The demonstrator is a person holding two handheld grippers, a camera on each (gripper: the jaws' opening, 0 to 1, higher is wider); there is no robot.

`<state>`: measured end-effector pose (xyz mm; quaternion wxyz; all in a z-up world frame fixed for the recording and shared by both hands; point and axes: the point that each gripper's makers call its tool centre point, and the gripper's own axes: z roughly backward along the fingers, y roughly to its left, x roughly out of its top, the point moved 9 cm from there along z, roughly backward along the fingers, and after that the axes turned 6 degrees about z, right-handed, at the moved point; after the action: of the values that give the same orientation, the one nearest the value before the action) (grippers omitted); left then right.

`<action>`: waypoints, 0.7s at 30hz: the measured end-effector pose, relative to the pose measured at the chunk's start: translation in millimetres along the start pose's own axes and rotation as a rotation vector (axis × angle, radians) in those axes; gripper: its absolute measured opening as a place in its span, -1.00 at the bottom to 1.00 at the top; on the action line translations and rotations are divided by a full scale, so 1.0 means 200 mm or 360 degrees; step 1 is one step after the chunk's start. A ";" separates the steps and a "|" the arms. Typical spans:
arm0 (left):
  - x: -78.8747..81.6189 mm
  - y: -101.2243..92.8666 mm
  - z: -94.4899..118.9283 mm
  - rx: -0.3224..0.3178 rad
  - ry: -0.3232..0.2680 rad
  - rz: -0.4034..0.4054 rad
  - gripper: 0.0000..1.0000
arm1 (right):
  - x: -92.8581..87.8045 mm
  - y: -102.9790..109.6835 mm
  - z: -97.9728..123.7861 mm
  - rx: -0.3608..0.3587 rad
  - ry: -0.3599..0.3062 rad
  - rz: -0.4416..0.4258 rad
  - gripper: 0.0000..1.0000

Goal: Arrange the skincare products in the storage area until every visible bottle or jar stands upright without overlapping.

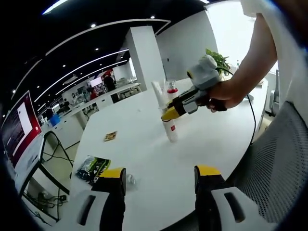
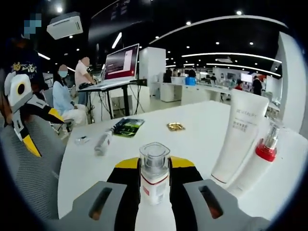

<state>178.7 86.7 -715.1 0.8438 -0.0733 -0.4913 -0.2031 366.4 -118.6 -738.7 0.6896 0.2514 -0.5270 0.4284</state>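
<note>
Left gripper (image 1: 160, 180) low over white table (image 1: 144, 159) near its front edge, jaws spread, nothing between. Green packet (image 1: 92, 167) just left of its left jaw, small crumpled bit by that jaw's tip. Bare tabletop ahead up to the bottles.

Mid-table in left gripper view: right gripper (image 1: 169, 113) held in a hand (image 1: 226, 94), forearm coming in from upper right, tilted down-left. Jaws clamped on small clear-capped bottle (image 1: 171, 130), bottle upright, base on the table. White tube (image 1: 158, 92) and red-collared bottle (image 1: 172, 88) standing just behind.

Right gripper view adds: left gripper (image 2: 29, 122) at far left beyond the table edge; one bottle lying on its side (image 2: 102, 143) near green packet (image 2: 126, 126); gold item (image 2: 175, 126) mid-table. Clear-capped bottle (image 2: 154, 179) pinched between own jaws (image 2: 154, 185). White tube (image 2: 240, 136) cap-down at right, red-collared bottle (image 2: 262, 156) leaning on it, touching. Open table between held bottle and that pair.
</note>
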 end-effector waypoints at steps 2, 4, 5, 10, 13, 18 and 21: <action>0.00 0.00 0.00 -0.0002 0.0003 0.0001 0.17 | 0.00 0.00 0.00 0.0003 0.0002 -0.0008 -0.61; 0.00 0.00 0.00 -0.0004 0.0006 -0.0001 0.17 | 0.00 0.00 0.00 0.0009 0.0001 -0.0003 -0.60; 0.00 0.00 0.00 -0.0004 0.0007 -0.0001 0.17 | 0.00 0.00 -0.01 0.0009 0.0004 -0.0006 -0.60; -0.01 0.00 0.00 -0.0006 0.0009 -0.0003 0.17 | 0.00 0.00 -0.03 0.0017 0.0077 -0.0066 -0.55; -0.01 0.00 0.00 -0.0002 0.0002 -0.0004 0.17 | -0.02 0.01 -0.04 0.0012 0.0122 -0.0065 -0.40; -0.01 0.00 0.00 0.0010 -0.0003 -0.0004 0.17 | -0.08 0.04 -0.07 0.0045 0.0280 -0.0075 -0.36; -0.01 0.00 0.00 0.0008 0.0000 -0.0010 0.17 | -0.08 0.03 -0.10 0.0020 0.0333 -0.0082 -0.47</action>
<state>178.0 87.8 -716.7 0.8433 -0.0696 -0.4921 -0.2043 369.0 -105.4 -761.4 0.7500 0.2233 -0.4427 0.4378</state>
